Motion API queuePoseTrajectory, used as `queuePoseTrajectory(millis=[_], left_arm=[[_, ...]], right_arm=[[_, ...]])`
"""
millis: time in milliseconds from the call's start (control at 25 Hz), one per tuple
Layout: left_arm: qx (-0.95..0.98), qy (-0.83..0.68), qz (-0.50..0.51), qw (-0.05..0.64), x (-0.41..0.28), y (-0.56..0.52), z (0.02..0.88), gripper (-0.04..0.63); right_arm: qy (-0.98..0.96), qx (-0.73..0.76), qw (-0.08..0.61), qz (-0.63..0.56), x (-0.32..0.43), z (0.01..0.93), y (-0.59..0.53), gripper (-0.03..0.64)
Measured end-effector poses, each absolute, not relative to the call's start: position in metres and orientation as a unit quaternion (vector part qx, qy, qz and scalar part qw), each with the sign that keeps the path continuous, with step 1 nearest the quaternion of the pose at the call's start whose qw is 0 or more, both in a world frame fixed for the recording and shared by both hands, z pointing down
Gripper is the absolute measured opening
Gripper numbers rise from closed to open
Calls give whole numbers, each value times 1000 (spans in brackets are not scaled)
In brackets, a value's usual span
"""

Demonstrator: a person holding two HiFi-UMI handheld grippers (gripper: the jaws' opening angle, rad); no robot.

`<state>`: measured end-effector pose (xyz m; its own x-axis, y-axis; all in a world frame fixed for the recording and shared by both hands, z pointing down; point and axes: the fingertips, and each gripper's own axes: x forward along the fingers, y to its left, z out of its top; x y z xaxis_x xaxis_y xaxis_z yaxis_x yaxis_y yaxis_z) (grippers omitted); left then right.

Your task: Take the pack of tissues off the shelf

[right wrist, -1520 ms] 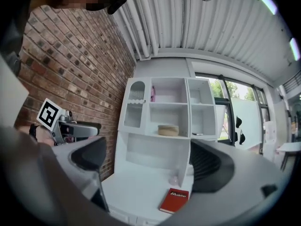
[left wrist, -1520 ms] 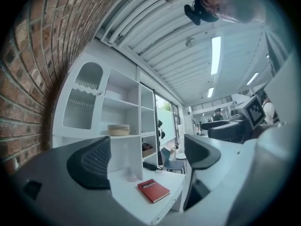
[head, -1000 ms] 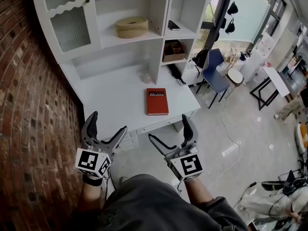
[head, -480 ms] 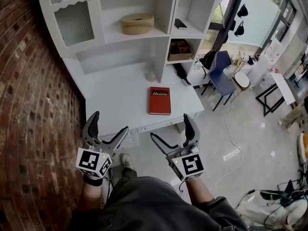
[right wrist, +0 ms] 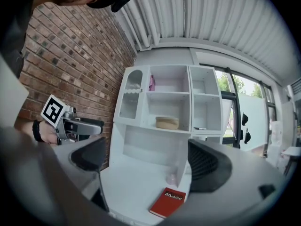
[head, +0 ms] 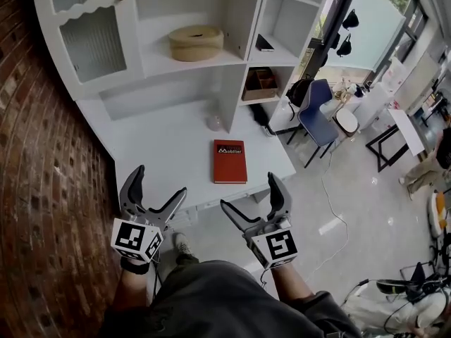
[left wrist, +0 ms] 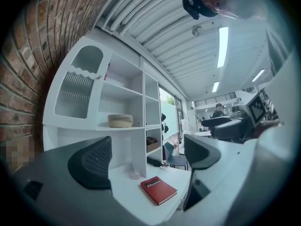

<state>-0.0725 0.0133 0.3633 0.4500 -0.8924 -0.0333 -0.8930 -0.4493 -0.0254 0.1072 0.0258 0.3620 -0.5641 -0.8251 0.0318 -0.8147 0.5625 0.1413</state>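
Both tools are held low before a white painted desk with a shelf unit [head: 236, 83] set against a rough red brick wall [head: 49, 189]. The left gripper [head: 158, 183] is seen with its dark, ribbed-padded jaws spread wide, and nothing is caught between them; only the desk is framed in the gap. The right gripper [head: 249, 192] is likewise spread wide and empty, level with the left one and near it.

A slim pink pack [right wrist: 152, 83], taken to be the tissues, is stood upright on the top shelf at its left end, just beside the cabinet door of ribbed glass with a scalloped top [head: 91, 37]. It is well apart from both grippers. In the head view only a sliver of it is shown at the upper edge.

One shelf lower, a round, flat tan box of matte, woody look [head: 195, 42] is placed near the middle. A small flat dark item [head: 264, 45] is laid in the narrower compartment to the right, and a brown open box [head: 258, 83] is lodged in the cubby below that.

On the smooth white desk top [head: 162, 146], a red rectangular hardback book with white lettering [head: 230, 161] is laid flat, and a small pale pink translucent object [head: 214, 123] is set at the foot of the partition.
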Motion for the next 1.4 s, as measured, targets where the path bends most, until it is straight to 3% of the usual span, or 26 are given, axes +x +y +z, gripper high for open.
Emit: queuePoseTrajectory(millis=[760,1400], left_arm=[[-879,477,0,-1,-128,-147,364,471],[-870,491,-20,32,-83,-252,331,471]], right_arm=[[-856,513,50,-45,50,351,-123,538],[-883,465,32,-58,68,327,-247,535]])
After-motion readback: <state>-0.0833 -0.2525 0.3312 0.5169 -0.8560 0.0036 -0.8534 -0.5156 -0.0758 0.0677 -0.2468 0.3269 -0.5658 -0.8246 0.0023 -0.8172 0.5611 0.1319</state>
